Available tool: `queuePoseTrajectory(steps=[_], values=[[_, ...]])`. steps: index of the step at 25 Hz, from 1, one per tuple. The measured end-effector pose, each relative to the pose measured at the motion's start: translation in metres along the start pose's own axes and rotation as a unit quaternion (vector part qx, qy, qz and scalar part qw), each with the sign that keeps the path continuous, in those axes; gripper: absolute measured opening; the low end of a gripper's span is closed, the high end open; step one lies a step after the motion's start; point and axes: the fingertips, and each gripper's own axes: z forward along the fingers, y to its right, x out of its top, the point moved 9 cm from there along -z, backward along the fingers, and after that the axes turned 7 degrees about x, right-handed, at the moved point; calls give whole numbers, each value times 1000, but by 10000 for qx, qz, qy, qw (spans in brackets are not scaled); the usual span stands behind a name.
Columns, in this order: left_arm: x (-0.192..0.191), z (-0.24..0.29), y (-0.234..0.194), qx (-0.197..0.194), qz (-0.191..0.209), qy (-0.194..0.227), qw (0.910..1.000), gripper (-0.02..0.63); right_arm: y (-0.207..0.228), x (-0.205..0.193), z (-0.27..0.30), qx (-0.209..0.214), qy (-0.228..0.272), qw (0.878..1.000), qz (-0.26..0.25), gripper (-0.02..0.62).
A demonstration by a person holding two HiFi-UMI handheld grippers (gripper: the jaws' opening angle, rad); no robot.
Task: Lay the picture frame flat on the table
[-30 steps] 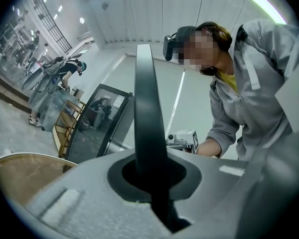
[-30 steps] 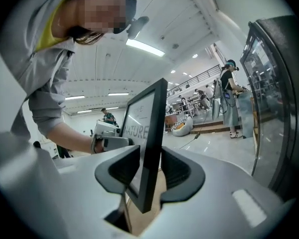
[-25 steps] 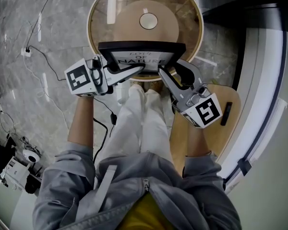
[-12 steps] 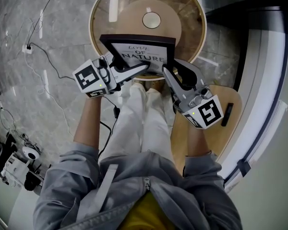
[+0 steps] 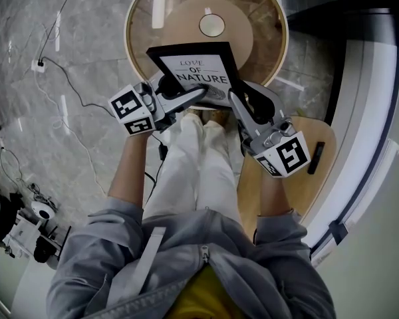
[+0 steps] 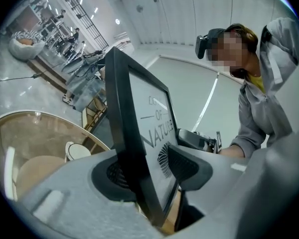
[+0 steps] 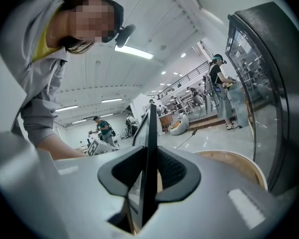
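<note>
The black picture frame (image 5: 196, 68) with its white "LOVE OF NATURE" print leans back over the round glass table (image 5: 136, 18), face up towards me, lower edge at the near rim. My left gripper (image 5: 198, 95) reaches in from the left at the lower edge. In the left gripper view the frame (image 6: 139, 128) stands between the left gripper's (image 6: 149, 171) jaws, which have just been opening; the pads stand off it. My right gripper (image 5: 234, 100) holds the lower right corner. In the right gripper view the right gripper's (image 7: 150, 172) pads press both sides of the frame (image 7: 150, 133), having just been closing.
Under the glass sits a round wooden base with a white disc (image 5: 212, 24). A wooden seat (image 5: 322, 178) with a black bar (image 5: 316, 157) stands at my right, beside a curved dark cabinet (image 7: 259, 73). A cable (image 5: 73, 92) runs over the marble floor at left.
The frame has tipped back from nearly upright, so its face now shows. The left gripper has sunk, rolled and opened its jaws. The right gripper has stayed put.
</note>
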Motion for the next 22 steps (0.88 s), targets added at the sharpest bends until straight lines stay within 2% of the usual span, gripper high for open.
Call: queuePoseTrajectory(steps=[12, 13, 14, 15, 18, 22], values=[[-29, -10, -12, 133, -706, -218, 9972, 204, 6, -14, -15, -358, 32, 9990, 261, 80], [-30, -11, -14, 166, -770, -236, 9966, 198, 7, -16, -17, -384, 30, 9988, 288, 80], [-31, -12, -16, 198, -820, -265, 9961, 157, 8, -18, -17, -406, 26, 9986, 324, 80], [-32, -13, -18, 226, -851, -307, 9956, 145, 9, -22, -18, -428, 7, 9984, 367, 80], [-36, -13, -25, 354, -765, -567, 9948, 133, 15, -43, -19, -499, -167, 9969, 587, 83], [-51, -9, -37, 560, -506, -1178, 9902, 125, 28, -85, -22, -636, -525, 9902, 1127, 86]])
